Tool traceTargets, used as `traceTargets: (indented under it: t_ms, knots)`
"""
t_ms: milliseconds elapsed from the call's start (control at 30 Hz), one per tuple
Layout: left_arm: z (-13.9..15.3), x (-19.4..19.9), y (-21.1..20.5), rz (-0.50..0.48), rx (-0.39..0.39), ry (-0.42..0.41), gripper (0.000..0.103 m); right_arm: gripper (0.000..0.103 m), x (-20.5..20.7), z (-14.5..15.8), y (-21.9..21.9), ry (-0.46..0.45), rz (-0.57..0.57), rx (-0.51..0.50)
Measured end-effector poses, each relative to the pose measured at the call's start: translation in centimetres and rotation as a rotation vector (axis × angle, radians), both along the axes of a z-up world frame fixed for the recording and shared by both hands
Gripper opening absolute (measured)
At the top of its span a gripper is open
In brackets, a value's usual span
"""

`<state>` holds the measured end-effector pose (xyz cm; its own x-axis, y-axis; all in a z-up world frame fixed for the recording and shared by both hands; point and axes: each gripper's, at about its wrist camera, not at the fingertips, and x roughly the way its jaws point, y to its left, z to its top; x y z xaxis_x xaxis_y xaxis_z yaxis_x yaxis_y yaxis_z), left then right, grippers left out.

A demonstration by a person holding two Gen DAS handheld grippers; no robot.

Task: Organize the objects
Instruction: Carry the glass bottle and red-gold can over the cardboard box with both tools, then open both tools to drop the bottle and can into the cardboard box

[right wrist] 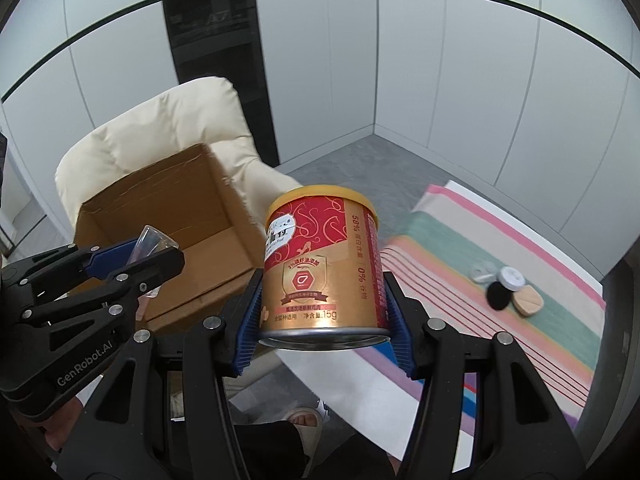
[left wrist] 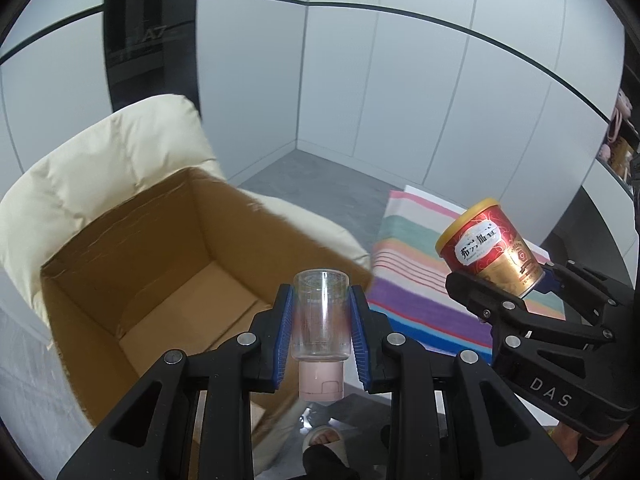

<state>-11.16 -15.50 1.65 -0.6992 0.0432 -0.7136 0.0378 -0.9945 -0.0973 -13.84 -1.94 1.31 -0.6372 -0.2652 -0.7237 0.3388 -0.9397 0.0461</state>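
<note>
Above the open cardboard box (left wrist: 160,280) on the chair, I am holding a clear bottle (left wrist: 319,316) clenched in my left claw (left wrist: 320,336), nearer the box, while my right claw (right wrist: 324,316) is gripping a red can (right wrist: 322,260) beside it.

You are standing in what looks like a small staged room, a data-collection booth more than a lived-in home. Plain white wall panels (right wrist: 460,92) with thin dark seams close it in from ten to two o'clock and meet in a bare corner above a grey floor (left wrist: 320,176). A dark glass door strip (right wrist: 212,52) breaks the panels at eleven o'clock. The homely touches are few: a cream padded armchair (left wrist: 100,160) at ten o'clock carrying an open cardboard box (left wrist: 168,264), a tabletop at two o'clock under a striped cloth (right wrist: 500,248), and a shelf (left wrist: 620,148) with small items at three o'clock in the left wrist view.
</note>
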Motion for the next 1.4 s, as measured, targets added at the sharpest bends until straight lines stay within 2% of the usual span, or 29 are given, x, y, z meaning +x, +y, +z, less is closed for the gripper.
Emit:
traceTargets:
  t_ms: [133, 267, 400, 467, 533, 633, 733, 1000, 1233, 1267, 1300, 1400]
  knots:
    - [-0.4, 0.5, -2.1, 0.036, 0.007, -0.011, 0.028, 0.057, 0.0, -0.2, -2.0, -0.007, 0.026, -0.007]
    - [-0.8, 1.0, -3.7, 0.072, -0.04, -0.012, 0.028, 0.057, -0.4, -0.4, -3.6, -0.02, 0.042, -0.019]
    - [-1.1, 1.5, -5.0, 0.09, -0.049, -0.017, 0.029, 0.057, -0.6, -0.6, -5.5, -0.03, 0.075, -0.02]
    - [-1.1, 1.8, -5.7, 0.133, -0.085, -0.011, 0.042, 0.057, -0.6, -0.7, -6.2, -0.036, 0.09, -0.02]
    - [-0.9, 2.2, -6.8, 0.173, -0.089, 0.0, 0.071, 0.057, -0.6, -0.8, -7.3, -0.042, 0.111, -0.022]
    - [-0.6, 3.0, -8.4, 0.227, -0.095, 0.021, 0.091, 0.057, -0.4, -0.9, -8.8, -0.041, 0.136, -0.013]
    - [-0.2, 4.0, -10.0, 0.286, -0.112, 0.04, 0.103, 0.057, -0.3, -1.2, -10.1, -0.045, 0.15, -0.012]
    - [-0.5, 6.2, -14.0, 0.335, -0.145, 0.019, 0.103, 0.057, -0.3, -1.6, -13.9, -0.064, 0.19, -0.011]
    - [-0.9, 7.5, -16.1, 0.377, -0.13, -0.005, 0.103, 0.058, 0.0, -1.8, -16.7, -0.076, 0.223, -0.005]
    - [-0.9, 7.6, -16.3, 0.38, -0.127, -0.006, 0.103, 0.06, 0.1, -1.8, -17.0, -0.067, 0.229, -0.005]
    - [-0.9, 7.6, -16.3, 0.383, -0.127, -0.006, 0.103, 0.072, 0.3, -1.6, -17.1, -0.049, 0.236, -0.004]
    - [-0.8, 7.5, -16.2, 0.382, -0.125, -0.004, 0.103, 0.087, 0.6, -1.2, -17.2, -0.007, 0.221, 0.003]
